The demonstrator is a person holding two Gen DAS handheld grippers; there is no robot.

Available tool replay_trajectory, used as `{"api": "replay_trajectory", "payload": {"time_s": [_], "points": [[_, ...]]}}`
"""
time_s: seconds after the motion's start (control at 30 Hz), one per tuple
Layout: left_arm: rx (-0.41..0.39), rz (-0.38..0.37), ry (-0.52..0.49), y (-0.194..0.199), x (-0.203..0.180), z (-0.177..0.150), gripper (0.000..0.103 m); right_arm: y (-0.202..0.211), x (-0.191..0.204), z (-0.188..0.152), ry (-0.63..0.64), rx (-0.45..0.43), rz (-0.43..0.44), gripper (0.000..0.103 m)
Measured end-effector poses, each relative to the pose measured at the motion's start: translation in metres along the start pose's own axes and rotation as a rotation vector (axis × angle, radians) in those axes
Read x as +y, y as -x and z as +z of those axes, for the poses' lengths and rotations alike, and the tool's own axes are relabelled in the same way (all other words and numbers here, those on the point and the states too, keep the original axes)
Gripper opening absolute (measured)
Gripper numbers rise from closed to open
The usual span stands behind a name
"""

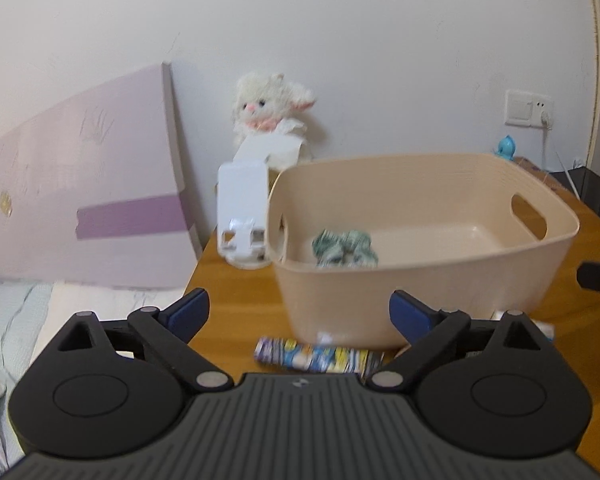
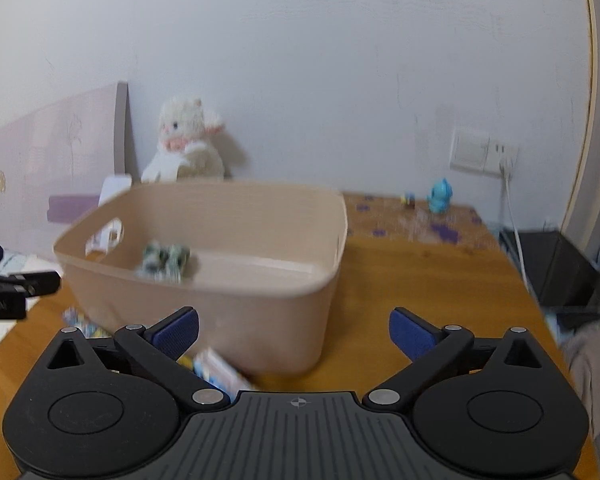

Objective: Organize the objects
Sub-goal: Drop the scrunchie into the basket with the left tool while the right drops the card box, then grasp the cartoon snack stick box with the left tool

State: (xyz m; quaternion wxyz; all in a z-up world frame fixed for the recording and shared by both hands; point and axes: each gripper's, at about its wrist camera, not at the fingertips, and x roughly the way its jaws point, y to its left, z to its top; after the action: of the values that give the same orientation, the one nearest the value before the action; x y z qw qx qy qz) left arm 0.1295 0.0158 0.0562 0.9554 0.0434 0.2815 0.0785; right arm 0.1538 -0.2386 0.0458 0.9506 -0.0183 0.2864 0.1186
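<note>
I see my left gripper (image 1: 299,315) and right gripper (image 2: 294,333) both spread wide with nothing between the pads, hovering near the beige basket (image 1: 440,276) on the wooden table (image 2: 420,280). A green scrunchie (image 1: 345,248) lies inside the basket; a colourful packet (image 1: 318,355) lies on the table just in front of it.

ahead of the blue-padded left gripper (image 1: 299,316), a peach basket (image 1: 420,280) holds a green-and-white patterned scrunchie (image 1: 345,249); just below the pads, a blue-yellow printed packet (image 1: 318,355), perhaps snacks, on orange-brown table (image 1: 236,284).
</note>
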Motion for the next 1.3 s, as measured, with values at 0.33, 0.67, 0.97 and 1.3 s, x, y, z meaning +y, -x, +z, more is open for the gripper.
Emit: {"api": "replay_trajectory", "payload": {"time_s": [0.33, 0.67, 0.97, 1.3], "points": [[0.091, 0.035, 0.026, -0.015, 0.015, -0.041, 0.097, -0.018, 0.008, -0.049, -0.027, 0.09, -0.006, 0.103], [0.143, 0.004, 0.113, -0.053, 0.018, -0.054, 0.097, -0.041, 0.013, -0.071, -0.017, 0.13, -0.023, 0.103], [0.125, -0.006, 0.148, -0.08, -0.001, -0.046, 0.097, -0.047, 0.009, -0.07, -0.018, 0.115, -0.012, 0.103], [0.17, 0.041, 0.222, -0.094, -0.004, -0.042, 0.103, -0.053, 0.002, -0.072, -0.035, 0.13, -0.016, 0.103]]}}
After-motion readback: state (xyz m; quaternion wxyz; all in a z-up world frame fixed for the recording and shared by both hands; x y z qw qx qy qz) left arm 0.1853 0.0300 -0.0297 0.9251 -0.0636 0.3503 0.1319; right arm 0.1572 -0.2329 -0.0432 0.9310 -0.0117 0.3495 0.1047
